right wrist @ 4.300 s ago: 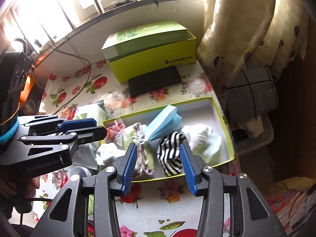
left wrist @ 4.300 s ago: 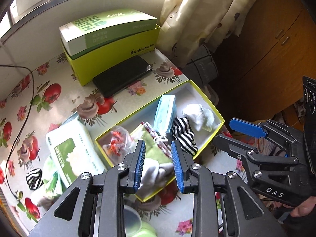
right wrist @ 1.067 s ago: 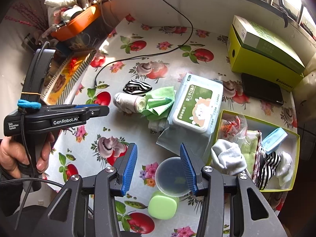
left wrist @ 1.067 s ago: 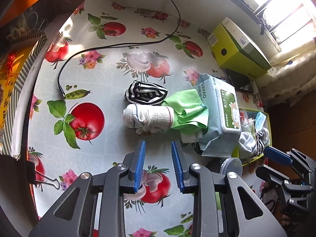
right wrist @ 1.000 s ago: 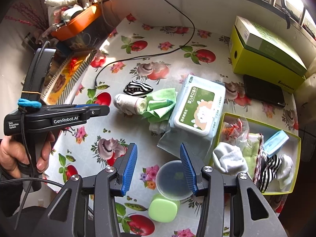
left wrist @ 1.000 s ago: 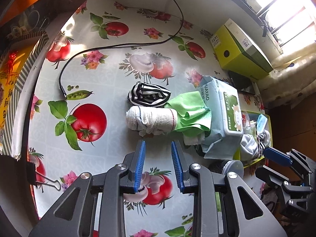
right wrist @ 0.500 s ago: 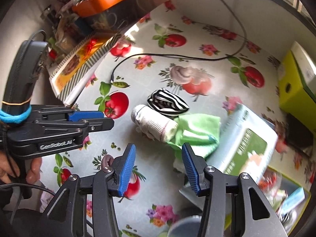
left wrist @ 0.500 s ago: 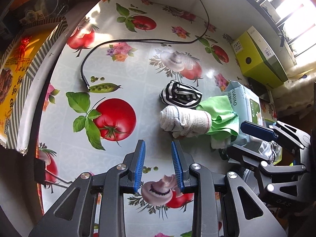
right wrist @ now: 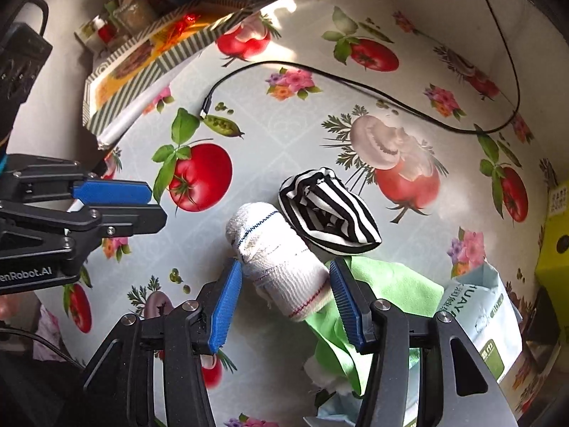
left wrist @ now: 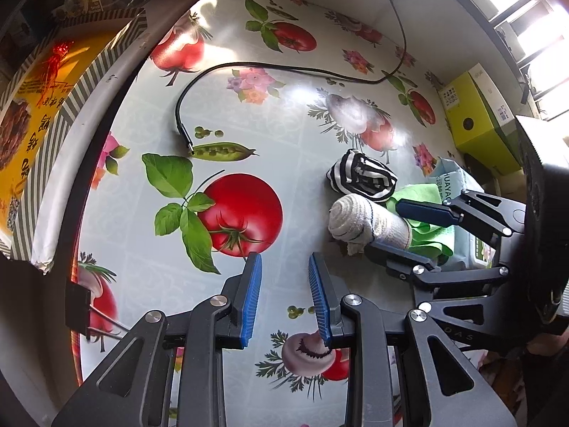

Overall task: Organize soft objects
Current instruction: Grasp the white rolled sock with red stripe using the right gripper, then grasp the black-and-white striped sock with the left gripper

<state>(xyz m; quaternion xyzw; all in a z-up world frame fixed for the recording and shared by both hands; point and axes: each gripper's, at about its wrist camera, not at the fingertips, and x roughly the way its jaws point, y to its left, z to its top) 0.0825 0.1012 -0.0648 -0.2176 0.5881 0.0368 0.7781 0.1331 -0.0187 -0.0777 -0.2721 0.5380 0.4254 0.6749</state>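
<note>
A rolled white sock (right wrist: pixel 270 242) lies on the fruit-print tablecloth (right wrist: pixel 284 131), with a black-and-white striped sock (right wrist: pixel 330 213) touching its far side. A green cloth (right wrist: pixel 387 291) lies against its right end. My right gripper (right wrist: pixel 284 267) points down over the roll. Its blue pads stand on either side of the roll's middle, and I see no squeeze on it. My left gripper (left wrist: pixel 284 259) hangs open and empty over bare tablecloth, to the left of the roll (left wrist: pixel 359 217). In the left wrist view, the right gripper (left wrist: pixel 387 226) straddles that roll.
A wet-wipes pack (right wrist: pixel 476 320) lies to the right, partly under the green cloth. A black cable (right wrist: pixel 355 83) snakes across the far tablecloth. A yellow-green box (left wrist: pixel 476 128) stands at the far right. A striped printed tray (right wrist: pixel 142 60) borders the table's left edge.
My right gripper has rolled and come down from above the cup and wipes pack to straddle the rolled white sock, jaws a little wider. My left gripper has drifted left and lower, still empty.
</note>
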